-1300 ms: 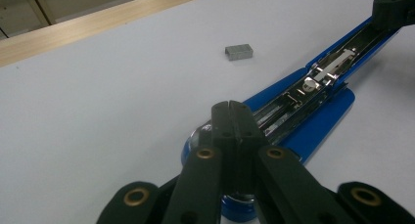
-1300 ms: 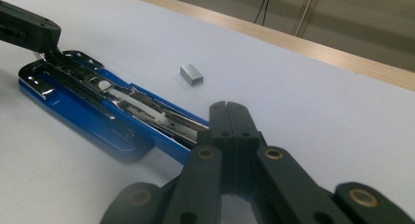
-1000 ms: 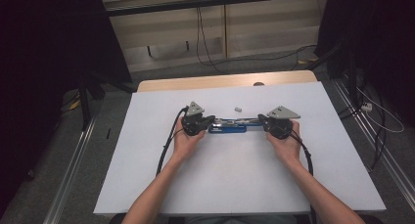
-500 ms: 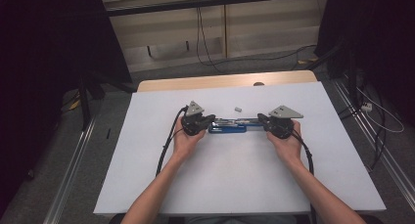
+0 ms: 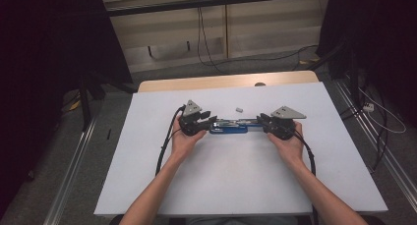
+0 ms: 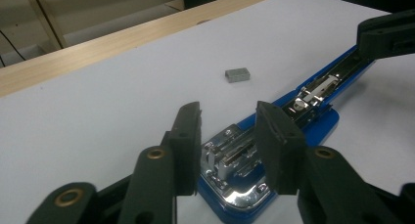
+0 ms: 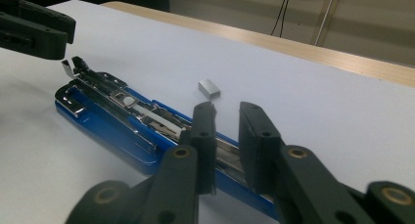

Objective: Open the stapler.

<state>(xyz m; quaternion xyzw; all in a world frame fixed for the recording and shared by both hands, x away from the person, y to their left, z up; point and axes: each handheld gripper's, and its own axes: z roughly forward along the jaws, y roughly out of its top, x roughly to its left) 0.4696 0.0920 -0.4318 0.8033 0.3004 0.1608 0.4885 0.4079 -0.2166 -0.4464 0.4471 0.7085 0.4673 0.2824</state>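
Two bare forearms come in from below, no sleeves on them; each hand carries a black gripper. The left gripper (image 5: 209,122) wears a grey three-cornered plate on top, and so does the right gripper (image 5: 264,121); a black cable (image 5: 164,146) trails from the left one, another from the right. Up close, each has two matte black jaws, flat and blocky at the tips; the linkage arms behind them are black too, pinned with brass-coloured rivets and small dark screws.
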